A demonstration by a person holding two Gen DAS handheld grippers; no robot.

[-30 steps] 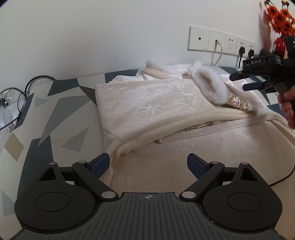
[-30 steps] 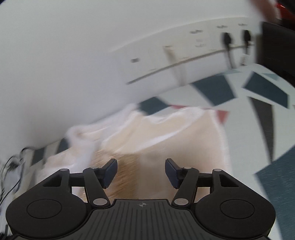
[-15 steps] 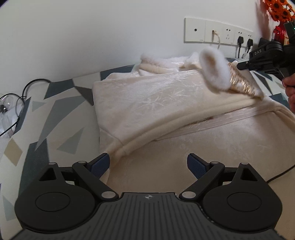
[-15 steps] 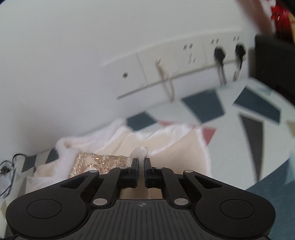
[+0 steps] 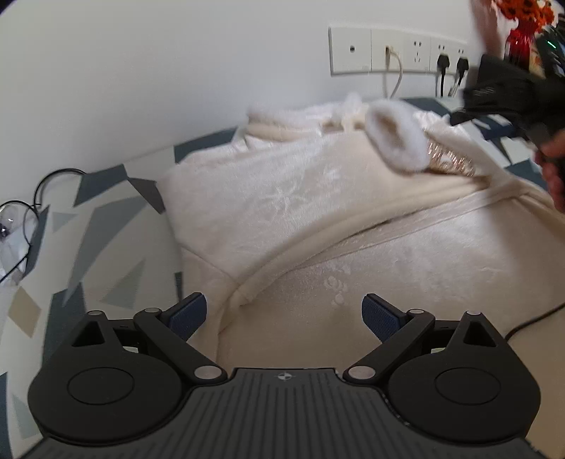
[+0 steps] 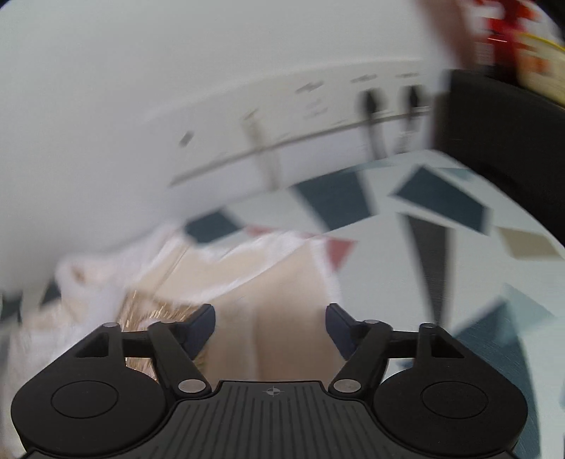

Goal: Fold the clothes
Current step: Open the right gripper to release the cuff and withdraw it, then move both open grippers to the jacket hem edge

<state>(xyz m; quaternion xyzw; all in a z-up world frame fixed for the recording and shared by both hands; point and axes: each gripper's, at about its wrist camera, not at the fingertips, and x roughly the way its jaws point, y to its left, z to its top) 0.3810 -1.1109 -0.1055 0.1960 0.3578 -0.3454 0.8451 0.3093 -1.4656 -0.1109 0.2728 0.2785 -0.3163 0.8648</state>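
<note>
Hovering low over the near part of a cream garment (image 5: 353, 254), the left gripper (image 5: 284, 312) has its blue-padded fingers (image 5: 187, 312) spread wide with nothing between them, the left pad just above the garment's folded edge. That garment lies spread on a counter (image 5: 106, 226) covered in a pattern of grey, dark blue and beige shapes, and a thick rolled seam runs diagonally across the cloth from near the left pad toward the far right. Farther back, a sleeve with a white fluffy cuff (image 5: 395, 141) and a band of gold sequins (image 5: 450, 162) rests across the top of the garment, with more white fur trim bunched at the far edge by the wall. In the right wrist view, which is heavily blurred, the right gripper (image 6: 270, 326) also has its fingers (image 6: 203, 323) wide apart and holds nothing; the cream cloth (image 6: 282, 289) and a glimpse of the sequins lie below and to its left. From the left wrist view that gripper shows as a dark blurred shape at the far right, above the sleeve, gripped by a hand (image 5: 554, 169). A thin black cable (image 5: 529, 319) trails on the cloth at the right. Behind, a row of wall sockets (image 5: 399, 51) carries one white plug and two black ones, and orange flowers (image 5: 522, 10) stand in the corner.
</note>
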